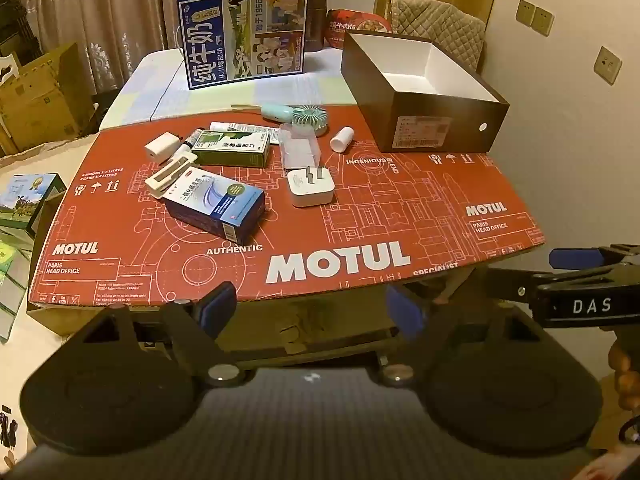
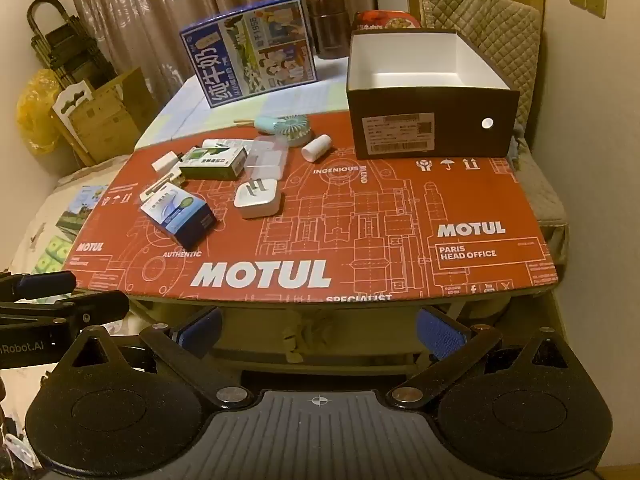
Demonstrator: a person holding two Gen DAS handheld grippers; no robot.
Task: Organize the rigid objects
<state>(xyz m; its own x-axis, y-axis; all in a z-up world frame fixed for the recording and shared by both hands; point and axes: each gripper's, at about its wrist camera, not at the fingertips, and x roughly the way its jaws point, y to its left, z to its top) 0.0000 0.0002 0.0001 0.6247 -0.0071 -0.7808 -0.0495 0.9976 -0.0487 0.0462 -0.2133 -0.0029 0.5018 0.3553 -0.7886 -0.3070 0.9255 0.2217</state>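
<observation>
Small items lie on the left of a red MOTUL cardboard sheet: a blue box, a green box, a white plug adapter, a clear plastic case, a white charger, a white bottle and a mint hand fan. An open, empty dark box stands at the back right. My left gripper is open and empty below the sheet's near edge. My right gripper is open and empty there too, and shows at the right of the left wrist view.
A blue milk carton box stands upright at the back, with a dark jar and a red bowl beside it. A quilted chair is behind the dark box. Cardboard boxes sit at the left.
</observation>
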